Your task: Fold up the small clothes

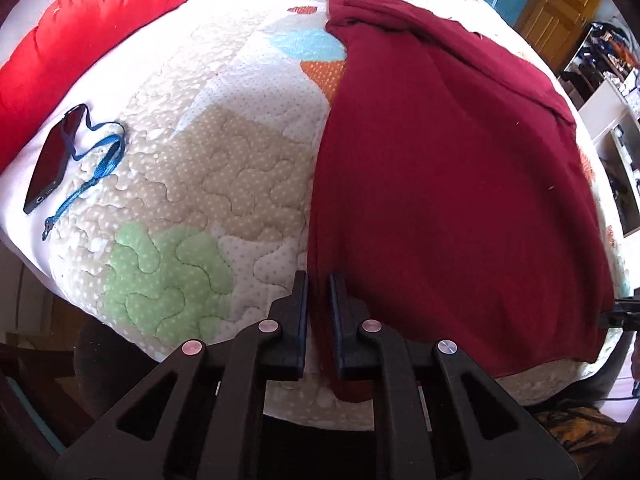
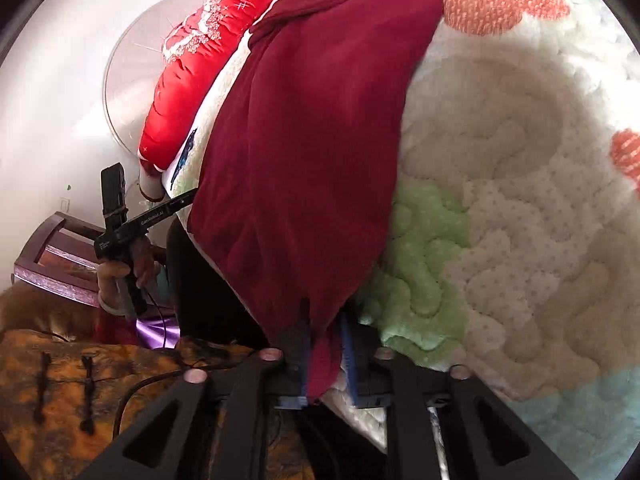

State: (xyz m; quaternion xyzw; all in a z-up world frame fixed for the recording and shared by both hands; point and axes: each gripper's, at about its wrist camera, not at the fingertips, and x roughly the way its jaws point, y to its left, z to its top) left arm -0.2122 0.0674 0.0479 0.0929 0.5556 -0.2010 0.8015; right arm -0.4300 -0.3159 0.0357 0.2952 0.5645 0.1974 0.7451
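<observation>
Between left gripper (image 1: 319, 280) jaws: maroon garment (image 1: 448, 184) edge, clamped; right gripper (image 2: 325, 322) jaws apart around hem.

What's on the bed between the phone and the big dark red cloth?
Only bare patchwork quilt. In the left wrist view, the phone with its blue strap lies far left, the dark red cloth on the right, nothing between them.

Both wrist cameras look steeply down along their fingers, close over the quilt (image 1: 224, 184), sharing the maroon garment (image 1: 452, 184) between them.
</observation>
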